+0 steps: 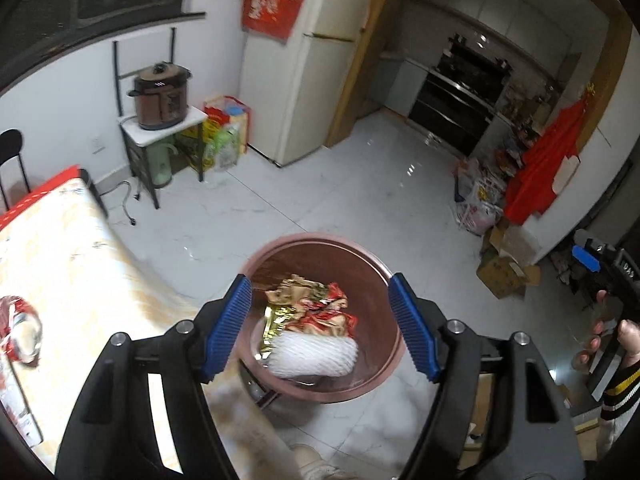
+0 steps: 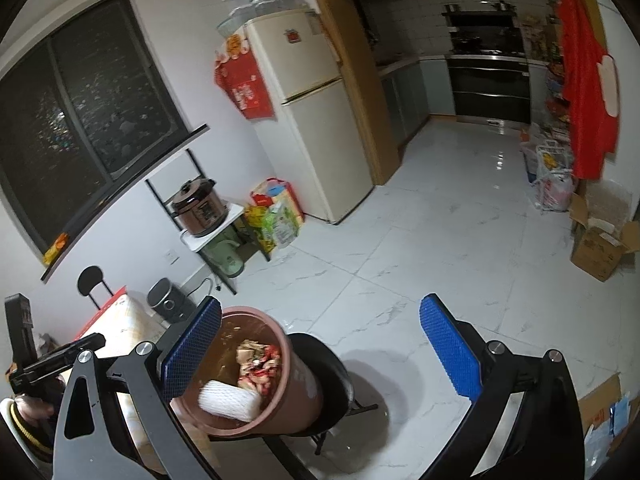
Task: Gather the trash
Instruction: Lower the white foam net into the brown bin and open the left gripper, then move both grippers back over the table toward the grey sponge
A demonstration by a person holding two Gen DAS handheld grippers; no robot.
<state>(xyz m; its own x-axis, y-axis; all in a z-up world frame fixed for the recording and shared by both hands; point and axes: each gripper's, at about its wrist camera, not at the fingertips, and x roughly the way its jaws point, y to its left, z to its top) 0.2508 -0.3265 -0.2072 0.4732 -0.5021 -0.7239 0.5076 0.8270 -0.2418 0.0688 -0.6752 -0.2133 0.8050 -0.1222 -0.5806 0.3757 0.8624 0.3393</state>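
Left gripper [image 1: 320, 320] hangs above the brown trash bin [image 1: 384, 376], jaws apart and holding nothing. Bin contents: a white foam net [image 1: 316, 356] and crumpled red-and-gold wrappers [image 1: 312, 308]. Right gripper [image 2: 320, 352] is beside the bin, jaws apart, nothing between them; bin stands on a black chair [image 2: 340, 376] by the table [image 1: 60, 260].

Left gripper [image 1: 320, 326] is held with jaws spread wide, nothing between them. Right gripper [image 2: 320, 354] is likewise held wide apart, nothing gripped.

The bin [image 1: 320, 316] is viewed steeply from above, close, at lower centre of the left wrist view. In the right wrist view it [image 2: 256, 376] is seen obliquely at lower left. The fridge [image 1: 312, 76] [image 2: 312, 120] is shared.
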